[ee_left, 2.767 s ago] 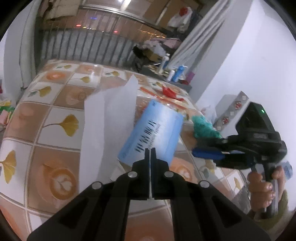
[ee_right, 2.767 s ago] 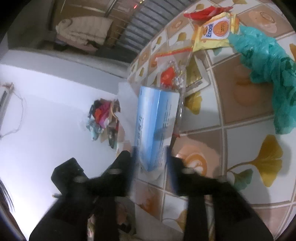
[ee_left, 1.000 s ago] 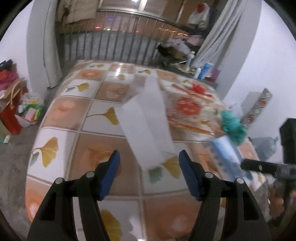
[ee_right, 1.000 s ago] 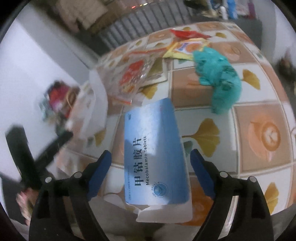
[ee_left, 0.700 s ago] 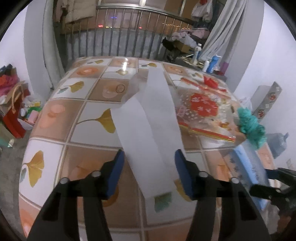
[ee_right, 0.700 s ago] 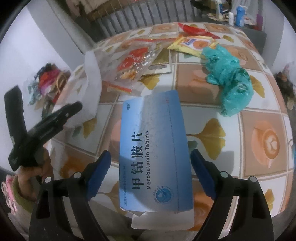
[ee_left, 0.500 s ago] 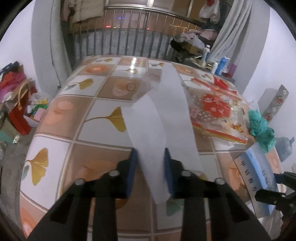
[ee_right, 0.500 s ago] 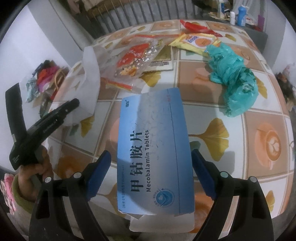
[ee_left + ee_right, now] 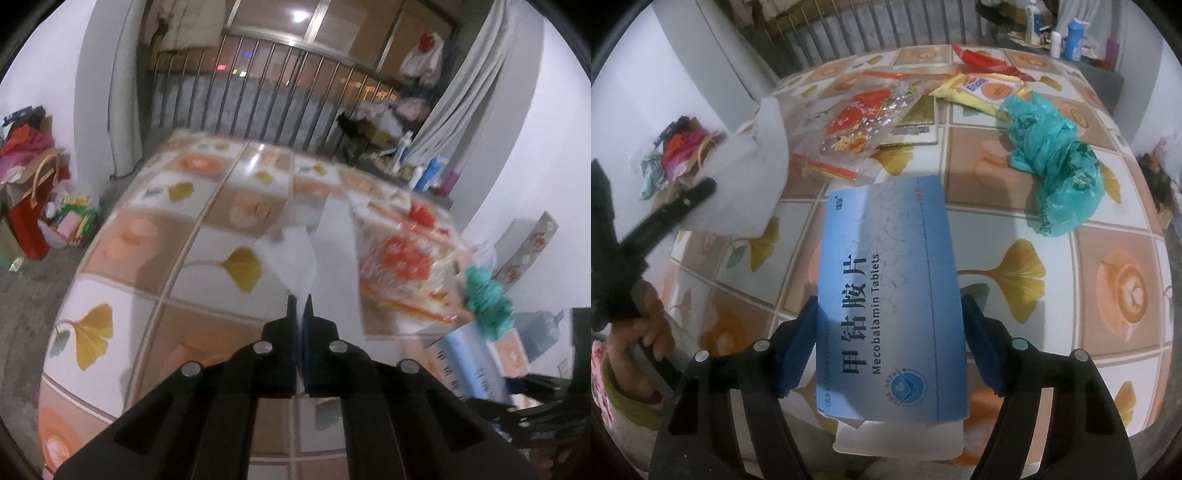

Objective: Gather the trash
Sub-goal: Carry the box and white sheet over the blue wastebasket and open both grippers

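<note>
While the left gripper (image 9: 300, 306) is clamping shut on the white bag's (image 9: 295, 251) edge, likely to hold it ready for trash, the right gripper (image 9: 888, 332) is closing around the blue box (image 9: 890, 295), which is lying flat on the table (image 9: 1108, 295) between its pads, seemingly just touching.
</note>
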Demonstrator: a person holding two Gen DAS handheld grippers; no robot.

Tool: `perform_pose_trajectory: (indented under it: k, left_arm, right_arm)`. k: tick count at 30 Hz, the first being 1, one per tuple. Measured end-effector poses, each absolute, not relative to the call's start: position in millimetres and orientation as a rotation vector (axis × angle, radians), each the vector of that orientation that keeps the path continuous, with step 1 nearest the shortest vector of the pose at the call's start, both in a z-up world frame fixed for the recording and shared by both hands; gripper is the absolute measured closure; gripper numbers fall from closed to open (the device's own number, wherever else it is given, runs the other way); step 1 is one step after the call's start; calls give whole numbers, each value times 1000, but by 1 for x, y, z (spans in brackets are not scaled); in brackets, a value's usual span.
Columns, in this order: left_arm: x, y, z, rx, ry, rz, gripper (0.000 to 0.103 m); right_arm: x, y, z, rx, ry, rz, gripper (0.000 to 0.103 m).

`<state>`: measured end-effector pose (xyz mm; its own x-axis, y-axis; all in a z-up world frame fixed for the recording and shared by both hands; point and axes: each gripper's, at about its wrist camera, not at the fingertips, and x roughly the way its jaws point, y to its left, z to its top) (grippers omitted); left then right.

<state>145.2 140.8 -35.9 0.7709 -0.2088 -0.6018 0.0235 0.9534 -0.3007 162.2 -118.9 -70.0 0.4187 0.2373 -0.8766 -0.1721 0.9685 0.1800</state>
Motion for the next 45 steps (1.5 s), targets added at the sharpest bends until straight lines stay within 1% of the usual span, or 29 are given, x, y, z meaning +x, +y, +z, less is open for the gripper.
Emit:
perform_pose_trajectory:
  k: [6, 10, 17, 25, 36, 45]
  left_arm:
    - [129, 138, -6, -282, 570, -180, 101]
    - [123, 140, 10, -299, 529, -216, 101]
    - [113, 146, 42, -386, 477, -304, 101]
    - [98, 130, 75, -362, 434, -386, 101]
    - [91, 62, 108, -291, 453, -557, 101]
    - [105, -28, 124, -212, 500, -746, 101]
  right_arm:
    - [159, -129, -66, 144, 1109, 288, 36]
    - [158, -136, -59, 204, 1100, 313, 37]
    - [144, -146, -33, 272, 1023, 346, 37]
    - [130, -174, -7, 371, 931, 360, 37]
    - [91, -248, 10, 549, 815, 285, 37]
    - [47, -323, 20, 662, 701, 146, 37]
